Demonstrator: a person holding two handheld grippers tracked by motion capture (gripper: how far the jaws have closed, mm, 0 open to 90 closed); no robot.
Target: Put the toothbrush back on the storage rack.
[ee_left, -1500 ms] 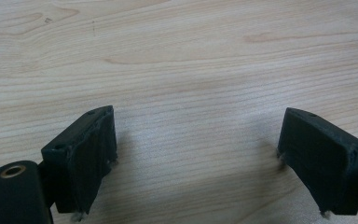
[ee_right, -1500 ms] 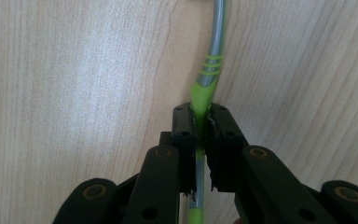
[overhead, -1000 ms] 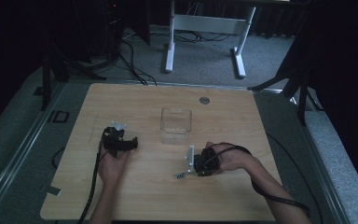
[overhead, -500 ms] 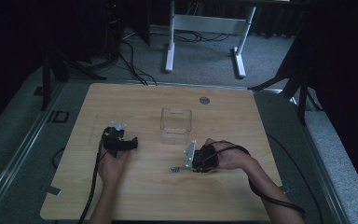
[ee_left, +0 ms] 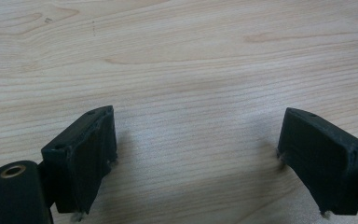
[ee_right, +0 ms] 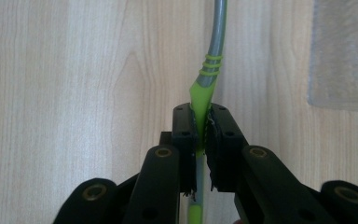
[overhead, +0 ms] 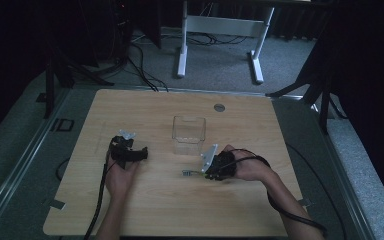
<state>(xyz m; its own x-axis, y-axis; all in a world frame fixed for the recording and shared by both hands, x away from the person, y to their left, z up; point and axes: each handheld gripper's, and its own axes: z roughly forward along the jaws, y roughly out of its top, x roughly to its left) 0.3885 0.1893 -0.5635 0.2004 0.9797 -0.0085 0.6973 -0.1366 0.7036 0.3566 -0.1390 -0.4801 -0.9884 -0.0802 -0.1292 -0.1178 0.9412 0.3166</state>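
Note:
My right gripper (ee_right: 200, 114) is shut on a slim green and grey toothbrush handle (ee_right: 210, 70), which runs on past the jaws over the wood. In the high view the right gripper (overhead: 206, 172) sits right of centre on the table, with the toothbrush (overhead: 190, 173) pointing left out of it. A clear plastic container (overhead: 189, 134) stands just beyond, and its blurred edge (ee_right: 342, 60) lies at the upper right in the right gripper view. My left gripper (overhead: 130, 150) rests at the table's left. The left gripper (ee_left: 196, 135) is open, its jaws wide apart over bare wood.
The wooden table (overhead: 155, 210) has a round grommet (overhead: 219, 107) near its far edge. Cables trail from both grippers toward the near edge. A white desk frame (overhead: 220, 35) stands on the floor beyond the table.
The right gripper, still holding the toothbrush, has shifted slightly up the view, toward the container. The left gripper has stayed where it was.

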